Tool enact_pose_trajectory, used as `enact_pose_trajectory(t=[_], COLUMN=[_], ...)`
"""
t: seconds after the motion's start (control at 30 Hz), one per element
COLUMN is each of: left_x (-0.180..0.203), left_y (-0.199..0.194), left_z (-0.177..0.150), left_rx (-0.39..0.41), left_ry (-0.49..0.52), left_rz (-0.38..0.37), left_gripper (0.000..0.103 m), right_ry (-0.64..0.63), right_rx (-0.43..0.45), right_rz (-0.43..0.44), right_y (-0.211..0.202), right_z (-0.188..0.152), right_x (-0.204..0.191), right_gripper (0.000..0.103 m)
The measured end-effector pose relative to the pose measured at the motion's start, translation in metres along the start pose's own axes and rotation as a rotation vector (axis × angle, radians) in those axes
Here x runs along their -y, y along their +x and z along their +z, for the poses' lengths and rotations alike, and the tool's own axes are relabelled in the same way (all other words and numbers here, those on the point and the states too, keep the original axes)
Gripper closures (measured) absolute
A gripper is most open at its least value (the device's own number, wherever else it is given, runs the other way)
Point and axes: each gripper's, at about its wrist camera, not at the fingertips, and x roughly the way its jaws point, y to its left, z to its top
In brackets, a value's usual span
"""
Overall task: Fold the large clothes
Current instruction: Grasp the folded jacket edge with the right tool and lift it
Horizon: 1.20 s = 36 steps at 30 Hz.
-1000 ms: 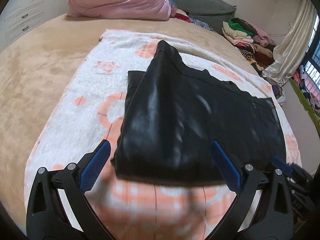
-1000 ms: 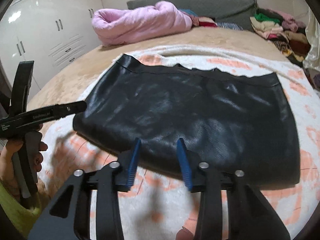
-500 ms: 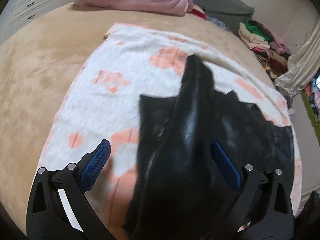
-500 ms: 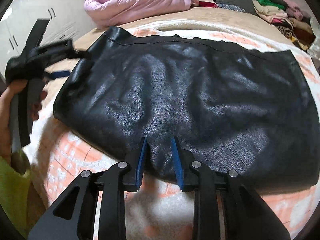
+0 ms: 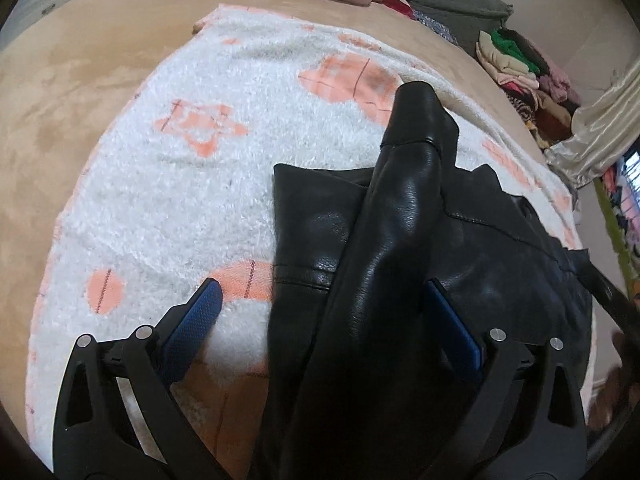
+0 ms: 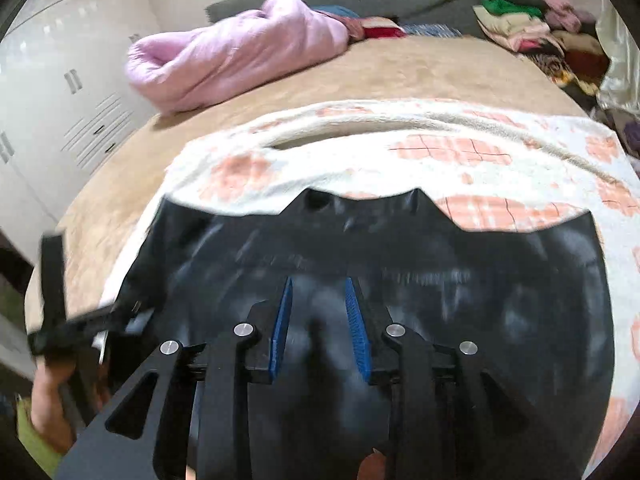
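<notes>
Garment: black leather-look garment [image 5: 404, 240], lying on the white blanket with orange patches [image 5: 192, 200], toward the near and right part of the blanket in the left wrist view. One part raised into a tall ridge standing up from the flat rest, its tip over the far part of the blanket. In the right wrist view spread wide [image 6: 500, 300] across the near half of the blanket, far edge jagged with two small peaks; surface blurred there.

Left gripper [image 5: 324, 316]: released, blue pads standing wide apart. Raised ridge of the garment between the two fingers, left pad over bare blanket and clear of the fabric; right pad beside the garment, contact not clear. Seen also at the left edge of the right wrist view [image 6: 80, 320], blurred, at the garment's left border, a hand [image 6: 52, 404] around its handle.

Right gripper [image 6: 318, 320]: pads close together with a narrow gap, hovering above the middle of the garment. Nothing visibly pinched between the pads; blur leaves it unclear whether fabric is touched.

Blanket: laid over the tan bed cover [image 5: 60, 100], a fold running along its far side.

Beyond the blanket: pink duvet roll [image 6: 240, 60] at the far left, pile of folded clothes [image 6: 540, 28] at the far right.
</notes>
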Motion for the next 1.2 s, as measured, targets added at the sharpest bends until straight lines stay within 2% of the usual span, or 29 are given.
enact_pose_trajectory(t=[0.07, 0.17, 0.3, 0.4, 0.53, 0.67, 0.83, 0.93, 1.03, 1.07, 1.1, 1.13, 1.2], left_x=[-0.001, -0.002, -0.002, -0.002, -0.007, -0.015, -0.026, -0.026, -0.023, -0.023, -0.023, -0.024, -0.023], left_y=[0.002, 0.002, 0.003, 0.002, -0.009, -0.022, -0.017, -0.014, -0.012, -0.012, -0.014, -0.017, -0.024], left_z=[0.001, 0.001, 0.001, 0.003, 0.006, 0.01, 0.01, 0.01, 0.009, 0.01, 0.011, 0.011, 0.014], left_rx=[-0.003, -0.004, -0.006, -0.006, -0.003, 0.015, -0.01, -0.012, -0.012, -0.011, -0.009, -0.005, 0.007], left_ry=[-0.002, -0.007, -0.017, -0.019, -0.045, -0.057, -0.094, -0.095, -0.071, -0.074, -0.079, -0.084, -0.079], left_rz=[-0.007, -0.013, -0.009, -0.015, -0.046, -0.053, -0.076, -0.072, -0.052, -0.055, -0.061, -0.067, -0.07], left_gripper=[0.01, 0.01, 0.01, 0.01, 0.01, 0.01, 0.01, 0.009, 0.009, 0.009, 0.009, 0.009, 0.009], right_ry=[0.019, 0.09, 0.182, 0.179, 0.085, -0.049, -0.077, -0.085, -0.103, -0.122, -0.132, -0.148, -0.209], right_rx=[-0.046, -0.183, -0.187, -0.171, -0.073, -0.005, -0.059, -0.131, -0.127, -0.112, -0.098, -0.073, -0.024], right_rz=[-0.021, -0.023, 0.021, 0.038, 0.049, 0.056, 0.079, 0.033, -0.006, -0.013, -0.001, 0.049, 0.112], right_y=[0.024, 0.073, 0.086, 0.075, 0.026, -0.015, -0.018, 0.002, 0.012, 0.008, 0.004, -0.005, -0.022], right_z=[0.01, 0.008, 0.002, 0.002, -0.001, -0.027, -0.06, -0.077, -0.085, -0.084, -0.083, -0.083, -0.088], right_x=[0.006, 0.021, 0.041, 0.041, 0.02, -0.008, -0.026, -0.031, -0.036, -0.041, -0.044, -0.051, -0.068], right_gripper=[0.078, 0.082, 0.094, 0.094, 0.078, 0.077, 0.076, 0.076, 0.075, 0.072, 0.062, 0.052, 0.04])
